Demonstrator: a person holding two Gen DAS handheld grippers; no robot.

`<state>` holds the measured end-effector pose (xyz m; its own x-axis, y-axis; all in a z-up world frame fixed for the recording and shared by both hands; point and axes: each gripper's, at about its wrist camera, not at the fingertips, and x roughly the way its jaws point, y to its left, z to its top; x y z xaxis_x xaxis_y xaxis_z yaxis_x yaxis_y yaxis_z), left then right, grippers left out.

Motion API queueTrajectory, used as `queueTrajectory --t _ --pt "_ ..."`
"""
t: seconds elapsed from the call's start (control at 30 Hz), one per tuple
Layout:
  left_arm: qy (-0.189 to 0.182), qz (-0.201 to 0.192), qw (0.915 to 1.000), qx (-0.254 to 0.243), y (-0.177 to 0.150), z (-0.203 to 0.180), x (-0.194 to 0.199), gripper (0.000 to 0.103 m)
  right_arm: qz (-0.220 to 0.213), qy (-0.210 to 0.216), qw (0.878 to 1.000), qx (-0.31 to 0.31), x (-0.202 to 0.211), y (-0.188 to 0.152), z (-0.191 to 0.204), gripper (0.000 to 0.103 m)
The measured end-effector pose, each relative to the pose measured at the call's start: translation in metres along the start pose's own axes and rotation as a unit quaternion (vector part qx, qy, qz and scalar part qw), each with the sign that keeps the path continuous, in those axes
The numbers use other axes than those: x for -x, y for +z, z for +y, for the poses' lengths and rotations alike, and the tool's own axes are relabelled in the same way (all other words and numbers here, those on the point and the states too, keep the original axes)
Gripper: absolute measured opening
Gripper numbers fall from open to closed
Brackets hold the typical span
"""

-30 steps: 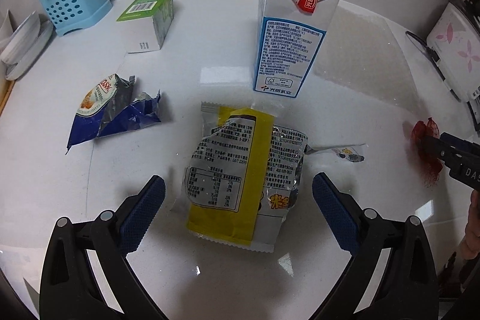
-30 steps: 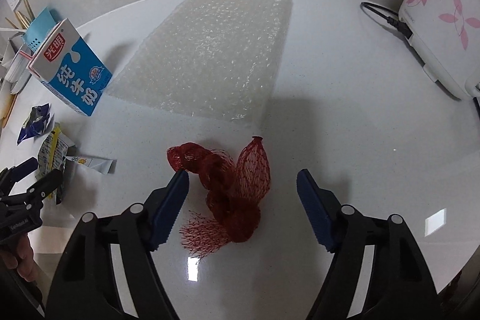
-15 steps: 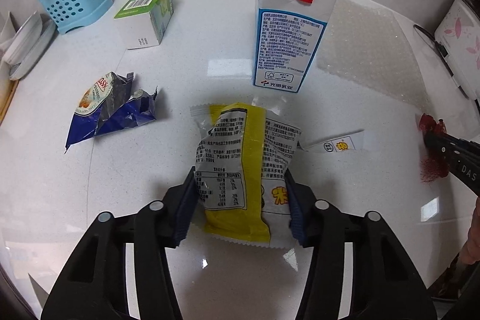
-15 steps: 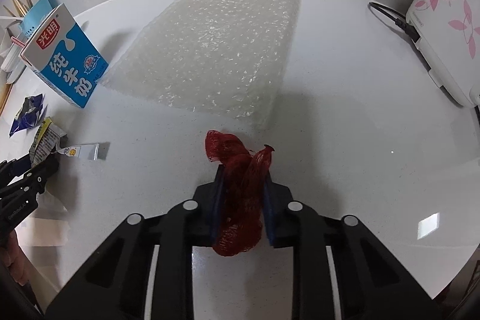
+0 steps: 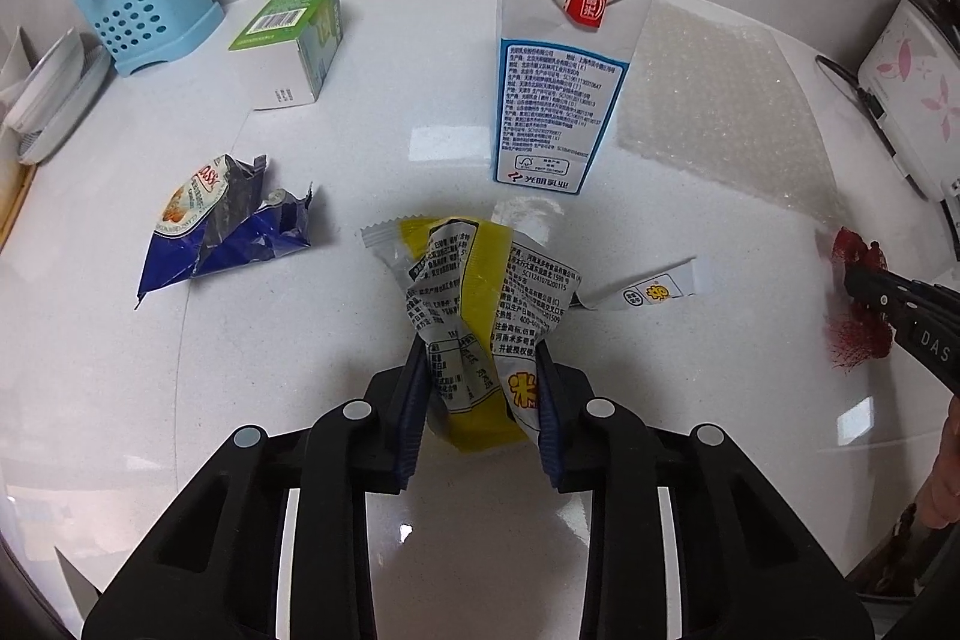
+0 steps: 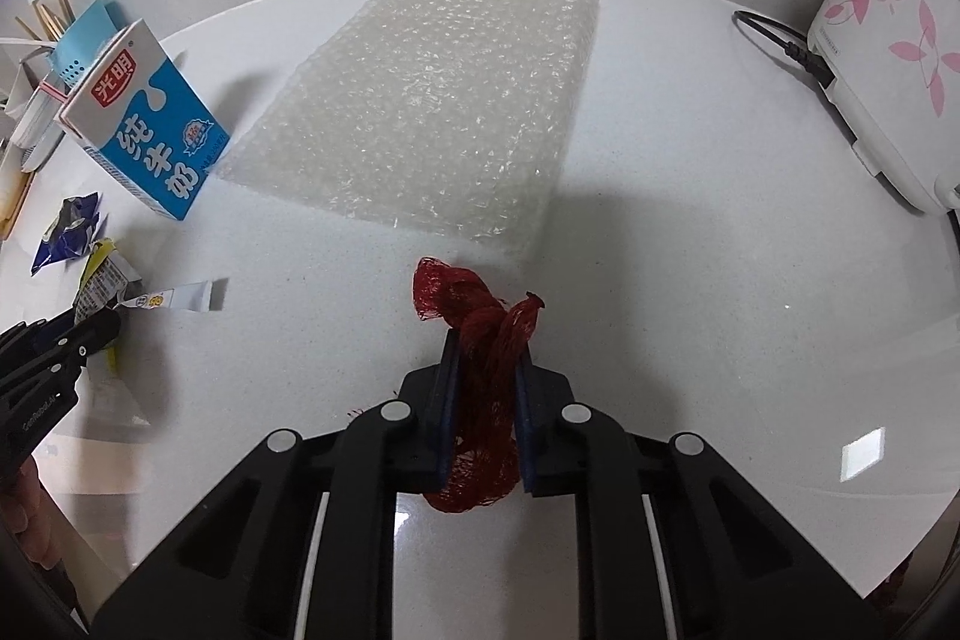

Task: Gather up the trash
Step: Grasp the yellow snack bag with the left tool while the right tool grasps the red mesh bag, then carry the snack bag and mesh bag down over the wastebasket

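Yellow and silver, the crumpled snack wrapper sits on the white table, pinched between the pads of the left gripper, whose jaws are closing on it. Red mesh netting is squeezed between the pads of the right gripper, also closing. Just beyond the wrapper stands a milk carton; a blue torn packet lies well left, and bubble wrap lies beyond the netting
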<state>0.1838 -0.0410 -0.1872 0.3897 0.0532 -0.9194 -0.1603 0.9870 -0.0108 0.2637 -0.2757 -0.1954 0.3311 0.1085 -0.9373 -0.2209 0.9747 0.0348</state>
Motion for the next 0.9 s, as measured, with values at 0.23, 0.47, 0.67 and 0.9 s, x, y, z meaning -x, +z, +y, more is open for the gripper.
queueTrajectory --t 0.23,0.47,0.67,0.9 --pt "-0.004 -0.009 1.0 -0.002 -0.001 -0.002 0.012 0.03 -0.01 -0.003 1.0 -0.007 0.01 -0.004 0.001 0.015" --pt "-0.011 -0.018 0.9998 -0.003 -0.006 0.0 0.025 0.03 -0.02 -0.007 1.0 -0.005 0.022 -0.009 0.008 0.015" --pt "-0.018 -0.025 0.9995 -0.007 -0.014 0.002 0.038 0.03 -0.03 -0.009 0.999 -0.005 0.036 -0.018 0.016 0.015" --pt "-0.028 -0.036 0.9989 -0.012 -0.026 0.007 0.058 0.03 -0.042 -0.008 0.999 -0.007 0.057 -0.034 0.029 0.015"
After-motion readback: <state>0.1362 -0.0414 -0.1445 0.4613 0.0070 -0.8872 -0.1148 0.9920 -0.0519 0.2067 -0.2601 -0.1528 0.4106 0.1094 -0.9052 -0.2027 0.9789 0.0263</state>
